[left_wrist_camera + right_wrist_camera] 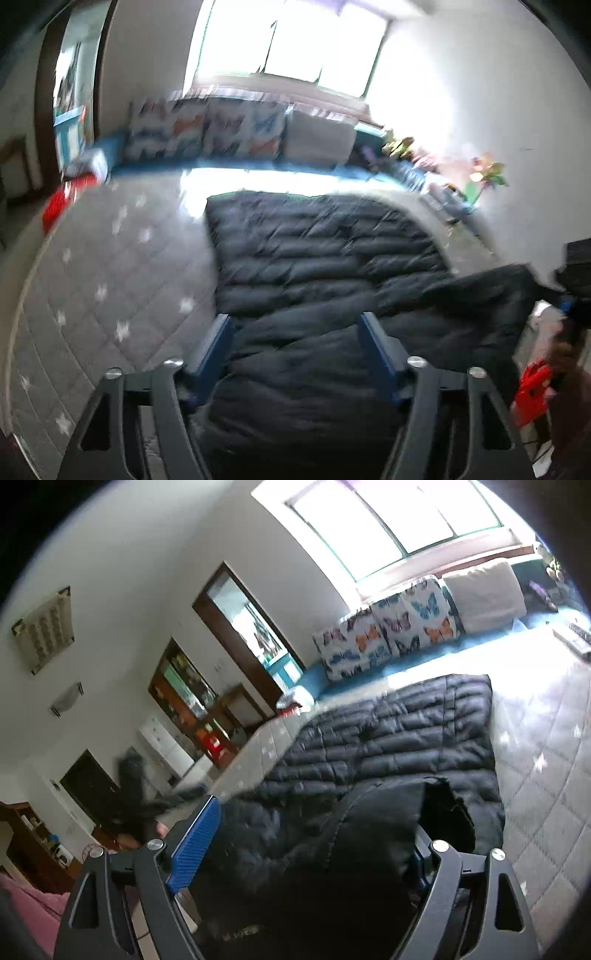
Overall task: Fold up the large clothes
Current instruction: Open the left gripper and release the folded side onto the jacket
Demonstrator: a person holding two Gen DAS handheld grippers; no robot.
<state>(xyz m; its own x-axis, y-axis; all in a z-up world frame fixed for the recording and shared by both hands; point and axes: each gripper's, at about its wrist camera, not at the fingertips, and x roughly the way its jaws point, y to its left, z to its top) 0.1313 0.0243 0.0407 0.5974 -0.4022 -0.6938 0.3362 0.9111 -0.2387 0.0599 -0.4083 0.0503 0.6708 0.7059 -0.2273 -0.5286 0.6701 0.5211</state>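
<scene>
A black quilted puffer jacket (317,258) lies spread on a grey star-patterned quilted bed cover (110,266). My left gripper (295,325) is open, its blue fingers (212,350) apart over the jacket's near end. In the right wrist view the jacket (399,731) lies across the bed, and a bunched part of it (376,834) sits between the wide-apart jaws of my right gripper (314,827). Its left blue pad (194,843) is clear of the cloth; the right finger is hidden behind the fabric. The right gripper's body shows at the left view's right edge (576,273).
Butterfly-print cushions (207,127) and a white cushion (319,136) line the blue bed edge under a bright window. A red object (55,206) sits at the left bed edge. Toys and flowers (484,173) stand at the right wall. Cabinets and a doorway (243,638) lie beyond.
</scene>
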